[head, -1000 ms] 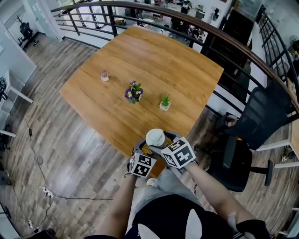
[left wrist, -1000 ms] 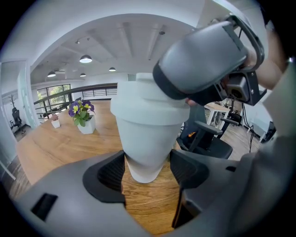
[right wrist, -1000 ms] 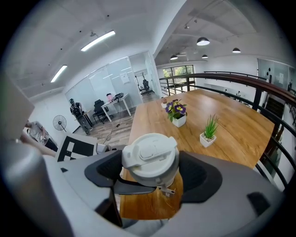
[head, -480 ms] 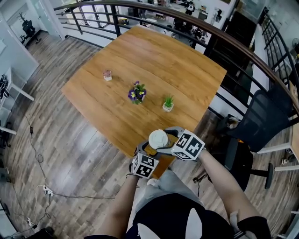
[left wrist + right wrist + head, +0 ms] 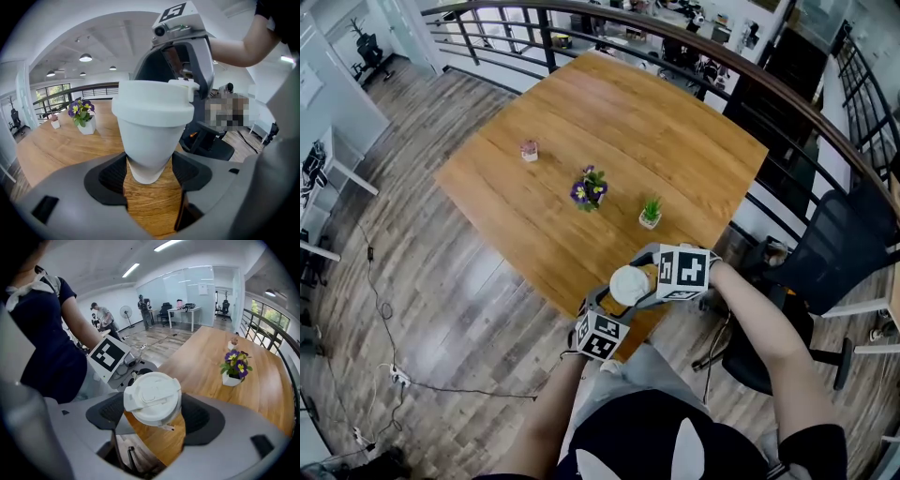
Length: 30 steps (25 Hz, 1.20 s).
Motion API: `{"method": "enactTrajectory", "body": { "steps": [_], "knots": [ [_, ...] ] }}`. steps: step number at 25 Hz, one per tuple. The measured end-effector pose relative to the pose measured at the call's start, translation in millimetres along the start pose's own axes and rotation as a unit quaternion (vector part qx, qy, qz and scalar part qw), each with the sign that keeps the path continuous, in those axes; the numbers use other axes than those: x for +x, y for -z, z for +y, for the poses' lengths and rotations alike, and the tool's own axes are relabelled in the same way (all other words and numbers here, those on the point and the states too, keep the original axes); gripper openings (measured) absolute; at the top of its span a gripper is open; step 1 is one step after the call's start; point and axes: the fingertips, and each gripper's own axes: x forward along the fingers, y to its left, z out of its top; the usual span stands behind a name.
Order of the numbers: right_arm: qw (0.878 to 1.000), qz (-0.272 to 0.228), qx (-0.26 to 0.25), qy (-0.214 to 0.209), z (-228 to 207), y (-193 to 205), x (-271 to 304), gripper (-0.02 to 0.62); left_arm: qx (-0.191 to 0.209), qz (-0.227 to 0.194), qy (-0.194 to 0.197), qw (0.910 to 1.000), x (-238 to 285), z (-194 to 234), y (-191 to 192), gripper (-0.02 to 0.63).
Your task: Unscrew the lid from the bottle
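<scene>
A white bottle [image 5: 150, 140] with a white flip-top lid [image 5: 152, 397] is held in the air over the near corner of the wooden table [image 5: 581, 122]. My left gripper [image 5: 149, 171] is shut on the bottle's narrow lower body, its pads pressing both sides. My right gripper [image 5: 152, 417] comes in from the right and is shut on the lid, with the jaws wide around its rim. In the head view the lid [image 5: 628, 284] shows between the left gripper [image 5: 614, 307] below and the right gripper [image 5: 642, 277] beside it.
On the table stand a purple flower pot [image 5: 589, 190], a small green plant [image 5: 651, 213] and a tiny pot [image 5: 529, 150]. A black office chair [image 5: 825, 272] is at the right. A dark railing [image 5: 675, 42] runs behind the table.
My right gripper has swung round the lid, from the near right of the bottle to its far right side. The left gripper and bottle have kept their hold.
</scene>
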Motion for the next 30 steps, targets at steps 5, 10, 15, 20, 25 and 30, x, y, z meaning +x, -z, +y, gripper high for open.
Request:
{"method": "enactTrajectory", "body": {
  "steps": [5, 10, 15, 20, 25, 30],
  "knots": [
    [0.999, 0.033, -0.011, -0.003, 0, -1, 2, 0.389, -0.002, 0.007, -0.003, 1.0000, 0, 1, 2, 0.310],
    [0.996, -0.012, 0.033, 0.081, 4, -6, -4, 0.416, -0.005, 0.010, -0.002, 0.9999, 2, 0, 1, 0.310],
    [0.947, -0.131, 0.197, 0.219, -8, -7, -13, 0.417, -0.007, 0.011, -0.003, 0.9999, 2, 1, 2, 0.310],
    [0.877, -0.197, 0.312, 0.307, -7, -2, -9, 0.422, -0.008, 0.011, -0.006, 0.9999, 2, 2, 1, 0.310],
    [0.853, -0.185, 0.320, 0.368, -13, -5, -4, 0.422, -0.009, 0.010, -0.008, 0.9999, 2, 2, 2, 0.310],
    [0.869, -0.147, 0.302, 0.363, -14, -3, 2, 0.420, -0.010, 0.011, -0.008, 0.9999, 3, 1, 2, 0.310]
  ]
}}
